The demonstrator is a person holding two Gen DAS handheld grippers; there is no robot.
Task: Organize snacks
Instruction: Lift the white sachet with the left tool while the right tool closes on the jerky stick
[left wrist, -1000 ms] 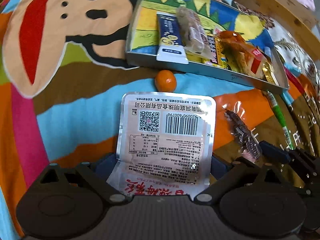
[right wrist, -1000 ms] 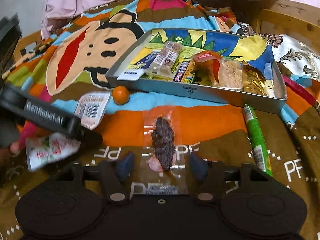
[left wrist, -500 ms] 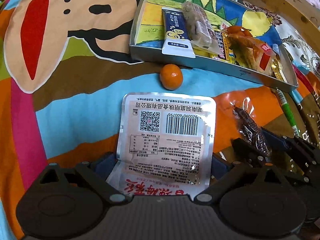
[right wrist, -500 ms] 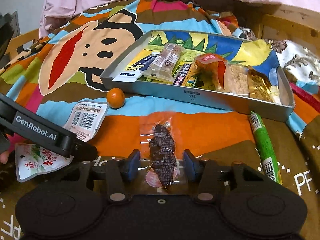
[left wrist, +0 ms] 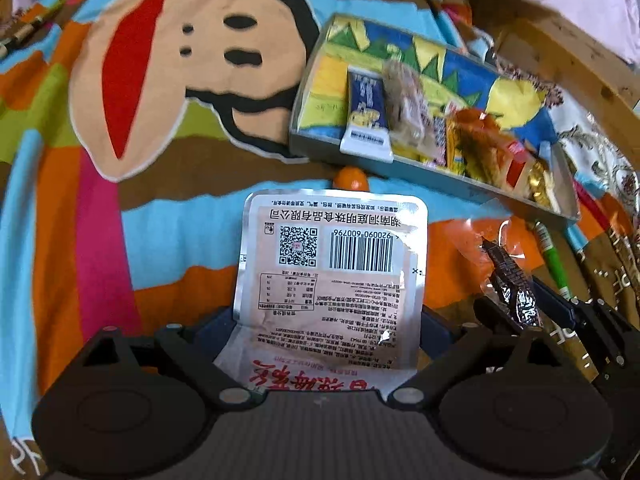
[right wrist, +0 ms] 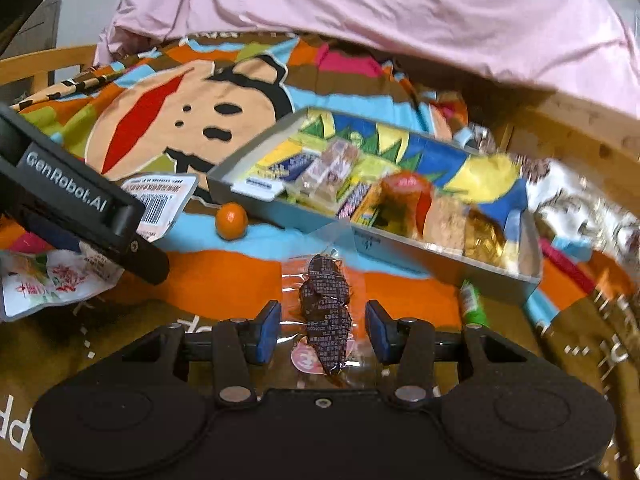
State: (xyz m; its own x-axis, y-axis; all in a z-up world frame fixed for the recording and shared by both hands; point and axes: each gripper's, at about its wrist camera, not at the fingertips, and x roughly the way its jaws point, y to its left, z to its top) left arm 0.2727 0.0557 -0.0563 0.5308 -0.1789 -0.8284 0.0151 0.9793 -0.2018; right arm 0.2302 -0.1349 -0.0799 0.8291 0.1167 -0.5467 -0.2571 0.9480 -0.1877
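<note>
Left gripper (left wrist: 326, 320): clamped on the silver foil packet (left wrist: 334, 272), which stands up between its fingers at lower centre of the left wrist view, barcode side facing the camera.
Right gripper (right wrist: 322, 330): blue pads close either side of the clear-wrapped dark snack (right wrist: 326, 312) at lower centre of the right wrist view; they appear to press on the clear wrapper, which seems raised off the cloth.
Tray (right wrist: 256, 210): grey metal, upper right of both views, on the cartoon bedspread (left wrist: 160, 80); already holds several packets along its near side.
Loose items: a small orange (right wrist: 231, 221) just beside the tray's near wall; a green stick pack (right wrist: 472, 302) near its right corner.
Step in hand: judged to be carrying both held snacks toward the tray.
Next move calls for: bringing each packet over the tray wall, finding a free patch, then releasing.
</note>
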